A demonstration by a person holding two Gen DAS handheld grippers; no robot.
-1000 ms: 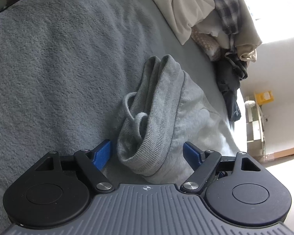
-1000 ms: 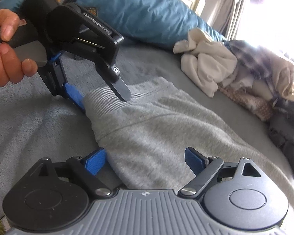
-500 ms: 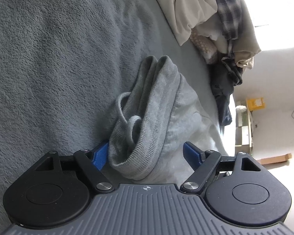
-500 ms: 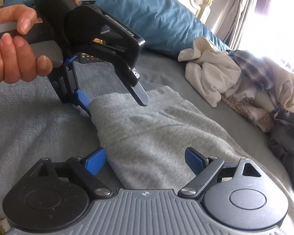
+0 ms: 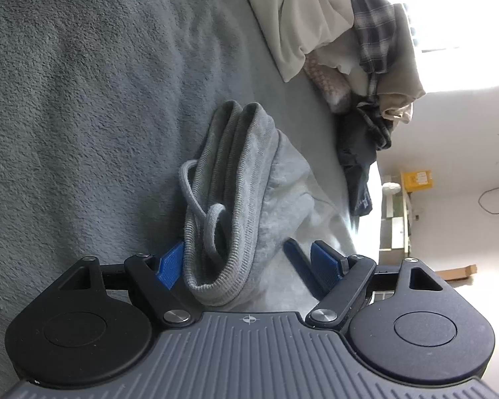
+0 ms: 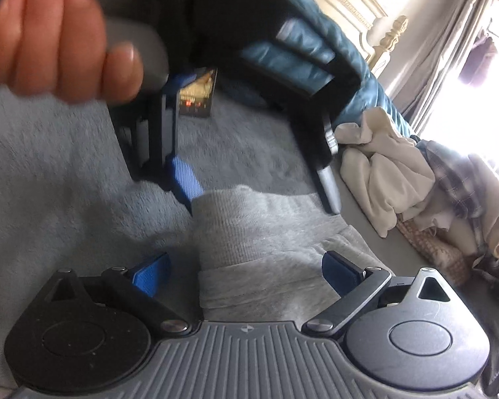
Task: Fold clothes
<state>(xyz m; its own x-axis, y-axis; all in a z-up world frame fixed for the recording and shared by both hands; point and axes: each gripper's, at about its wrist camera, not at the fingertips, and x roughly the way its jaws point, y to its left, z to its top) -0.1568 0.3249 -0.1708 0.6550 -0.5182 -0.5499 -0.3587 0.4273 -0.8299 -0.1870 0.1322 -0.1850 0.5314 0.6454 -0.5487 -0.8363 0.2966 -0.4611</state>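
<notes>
2 wide-open grippers, left gripper and right gripper, astride grey sweatpants, holding nothing; clothes pile beyond.

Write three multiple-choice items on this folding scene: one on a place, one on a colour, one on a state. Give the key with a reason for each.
1. Where does the pile of unfolded clothes lie relative to the grey sweatpants in the right wrist view?
A. To their right, toward the bright window
B. On top of them
C. To their left, under the hand

2. What colour are the pads of the tongs?
A. Red
B. Blue
C. White

3. How do the left tongs stand?
A. Shut on the drawstring
B. Shut on nothing
C. Open, astride the waistband

Key:
1 A, the heap sits on the bed at the right of the frame.
2 B, blue ribbed pads show on both tools.
3 C, the pads stand apart on either side of the waistband.
</notes>
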